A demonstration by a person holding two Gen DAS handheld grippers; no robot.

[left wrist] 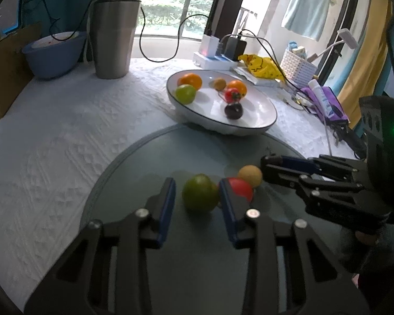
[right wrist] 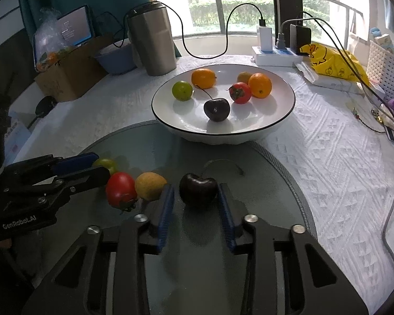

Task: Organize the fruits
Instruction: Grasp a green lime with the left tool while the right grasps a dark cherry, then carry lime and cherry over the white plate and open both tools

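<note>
On the round glass mat (left wrist: 149, 157) (right wrist: 262, 173) lie a green fruit (left wrist: 200, 193) (right wrist: 106, 163), a red tomato (left wrist: 240, 187) (right wrist: 120, 189), a yellow-brown fruit (left wrist: 250, 174) (right wrist: 149, 185) and a dark cherry (right wrist: 198, 189). My left gripper (left wrist: 197, 199) is open with its jaws on either side of the green fruit. My right gripper (right wrist: 195, 204) is open around the cherry; it also shows in the left wrist view (left wrist: 265, 166). The white plate (left wrist: 260, 105) (right wrist: 275, 120) behind holds two oranges, a green fruit, a tomato, a cherry and a small yellow fruit.
A steel tumbler (left wrist: 115, 36) (right wrist: 152, 39), a blue bowl (left wrist: 53, 52) and a cardboard box (right wrist: 71, 76) stand at the back left. A power strip with chargers (right wrist: 278, 52), a yellow bag (right wrist: 333, 60) and a white basket (right wrist: 386, 65) stand at the back right. Cables cross the white tablecloth.
</note>
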